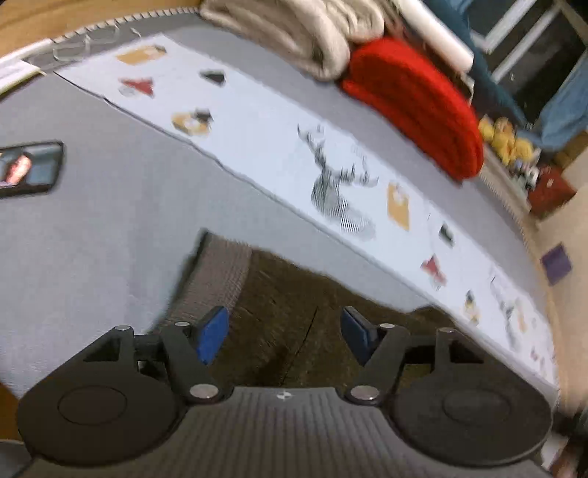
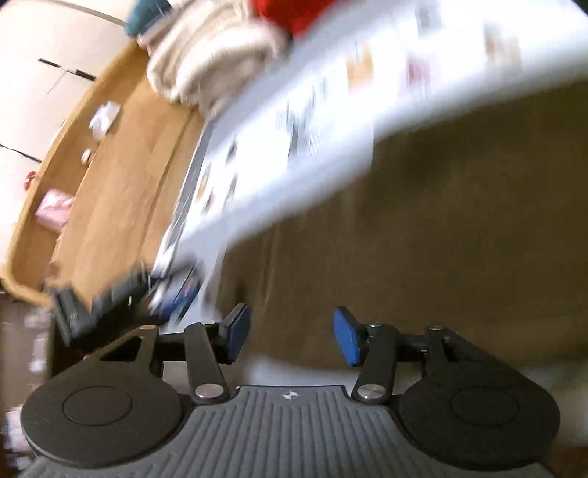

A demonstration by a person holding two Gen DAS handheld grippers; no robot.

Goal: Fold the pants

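Dark olive-brown pants lie flat on a grey bed cover, with the ribbed grey waistband at their left end. My left gripper is open just above the pants near the waistband, blue pads apart and empty. In the right wrist view the pants fill the right half as a broad brown sheet. My right gripper is open and empty over the pants' near edge. Both views are blurred.
A white printed strip runs across the bed. A red knit item and beige folded blankets sit at the far side. A black phone lies at left. A wooden bed frame is at left.
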